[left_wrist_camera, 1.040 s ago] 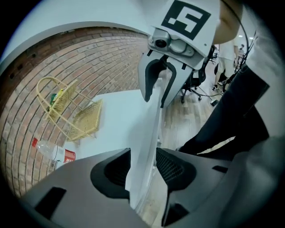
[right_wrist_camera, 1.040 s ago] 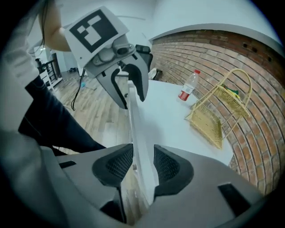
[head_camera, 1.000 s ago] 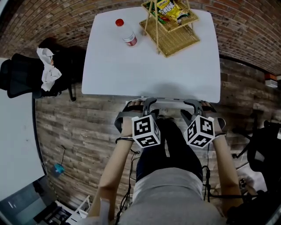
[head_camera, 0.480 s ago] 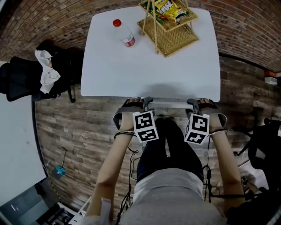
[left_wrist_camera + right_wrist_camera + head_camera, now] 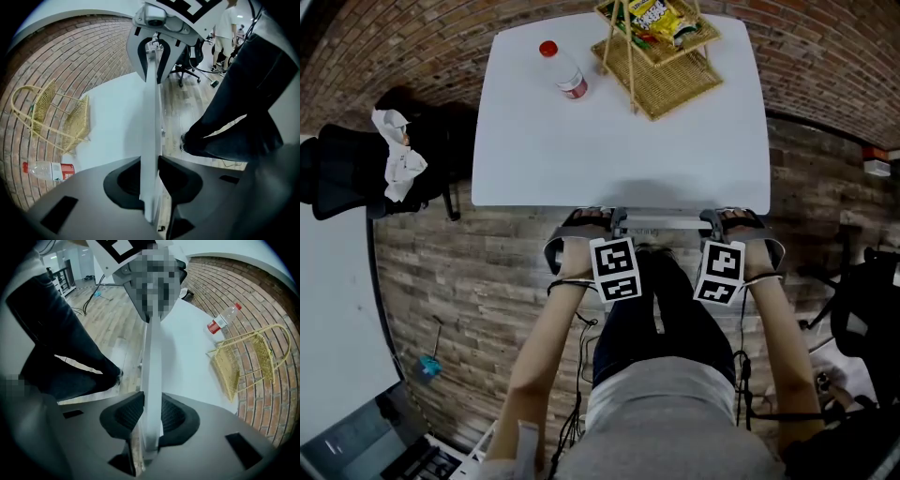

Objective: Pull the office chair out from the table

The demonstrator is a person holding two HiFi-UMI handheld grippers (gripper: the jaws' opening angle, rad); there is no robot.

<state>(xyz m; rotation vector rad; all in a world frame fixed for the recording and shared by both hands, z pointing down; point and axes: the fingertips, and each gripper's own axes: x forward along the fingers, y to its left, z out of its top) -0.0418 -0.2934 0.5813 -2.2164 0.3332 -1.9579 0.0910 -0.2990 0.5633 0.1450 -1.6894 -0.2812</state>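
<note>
The office chair is tucked under the white table (image 5: 619,141); only its light grey top back rail (image 5: 661,223) shows, just in front of the table's near edge. My left gripper (image 5: 614,225) is on the rail's left part and my right gripper (image 5: 714,223) on its right part, both pointing steeply down. In the left gripper view the rail (image 5: 150,117) runs between the jaws of my left gripper (image 5: 150,180). In the right gripper view the rail (image 5: 151,366) passes through my right gripper (image 5: 151,416). Both pairs of jaws have just been closing, and their pads now press on the rail.
On the table stand a wicker rack (image 5: 661,56) with snack packets and a lying plastic bottle (image 5: 562,70). A black chair with a white cloth (image 5: 356,164) is at the left, another black chair (image 5: 867,319) at the right. The person's dark-trousered legs (image 5: 656,309) are right behind the rail.
Both grippers have sunk onto the chair's back rail and rolled a little. Their jaws have narrowed from wide apart to clamped on the rail.
</note>
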